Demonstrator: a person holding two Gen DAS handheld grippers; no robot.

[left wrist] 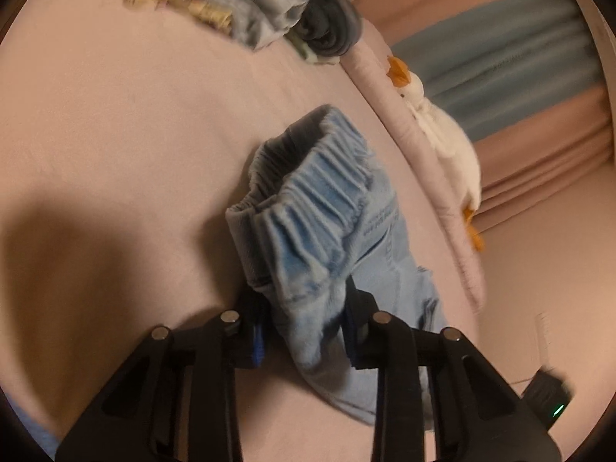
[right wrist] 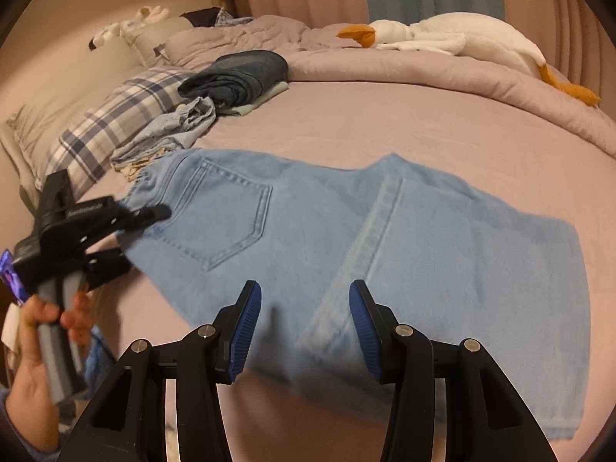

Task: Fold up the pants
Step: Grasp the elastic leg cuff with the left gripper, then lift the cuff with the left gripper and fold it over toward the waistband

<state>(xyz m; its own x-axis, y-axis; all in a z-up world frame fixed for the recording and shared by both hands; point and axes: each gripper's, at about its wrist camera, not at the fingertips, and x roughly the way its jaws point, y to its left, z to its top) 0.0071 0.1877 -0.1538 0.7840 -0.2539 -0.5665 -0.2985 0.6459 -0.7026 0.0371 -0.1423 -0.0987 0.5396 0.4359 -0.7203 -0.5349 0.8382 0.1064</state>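
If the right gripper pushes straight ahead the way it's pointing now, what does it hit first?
Most likely the light blue jeans: the right gripper hangs open, angled down over the leg fabric near the long seam. Nothing else lies between, though its height above the cloth is unclear.

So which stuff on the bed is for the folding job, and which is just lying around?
For the job:
light blue jeans
left gripper, pinching the jeans' waistband
right gripper, open above the jeans

Just lying around:
toy goose
dark folded clothes
plaid pillow
pink quilt
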